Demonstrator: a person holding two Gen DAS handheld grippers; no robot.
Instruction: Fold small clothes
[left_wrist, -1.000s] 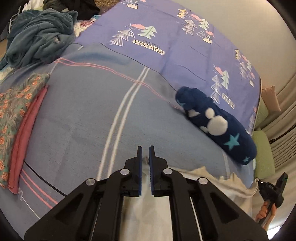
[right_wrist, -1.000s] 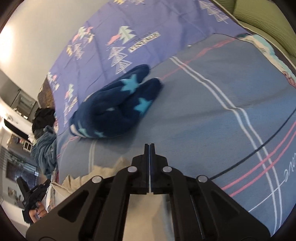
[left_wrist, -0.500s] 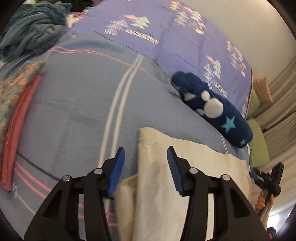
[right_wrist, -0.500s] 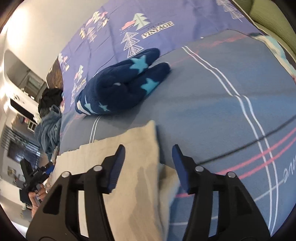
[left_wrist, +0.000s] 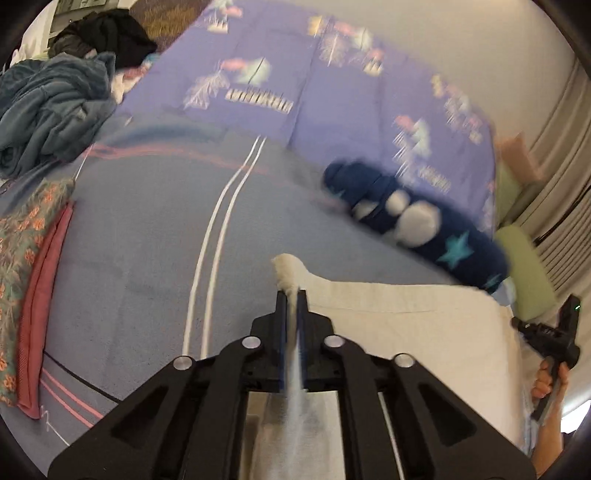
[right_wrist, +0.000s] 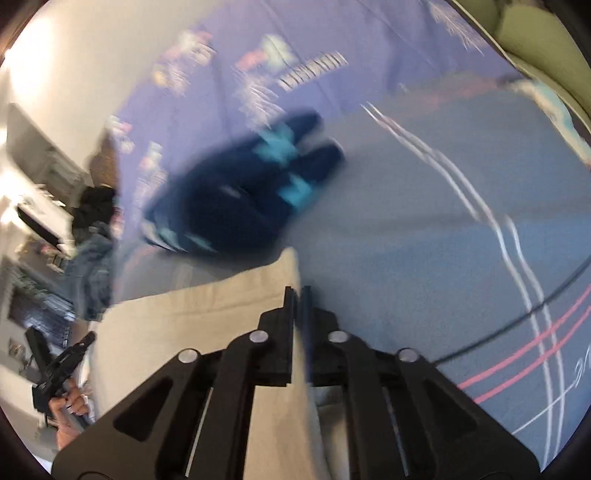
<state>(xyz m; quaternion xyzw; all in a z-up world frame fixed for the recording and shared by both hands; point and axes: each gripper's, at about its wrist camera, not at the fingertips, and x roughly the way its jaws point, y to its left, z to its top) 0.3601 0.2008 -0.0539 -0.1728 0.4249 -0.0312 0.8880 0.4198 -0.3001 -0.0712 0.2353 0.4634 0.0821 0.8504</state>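
A cream cloth (left_wrist: 406, 321) lies flat on the blue striped blanket (left_wrist: 147, 221). My left gripper (left_wrist: 291, 295) is closing, and its pads pinch the cloth's far left corner, which bunches up past the tips. My right gripper (right_wrist: 299, 291) is closing too, with the far right edge of the same cream cloth (right_wrist: 207, 321) caught between its pads. A rolled navy garment (left_wrist: 417, 221) with stars and white dots lies just beyond the cloth, and it is blurred as the navy garment (right_wrist: 236, 199) in the right wrist view.
Folded floral and red clothes (left_wrist: 22, 258) are stacked at the left. A blue-grey heap (left_wrist: 48, 110) and a dark heap (left_wrist: 110, 40) sit at the far left. A purple printed sheet (left_wrist: 295, 74) covers the back, with green cushions (left_wrist: 524, 269) to the right.
Both grippers were shut a second ago and spread wide over the cream cloth half a second ago. Now each has closed on a far corner of it.
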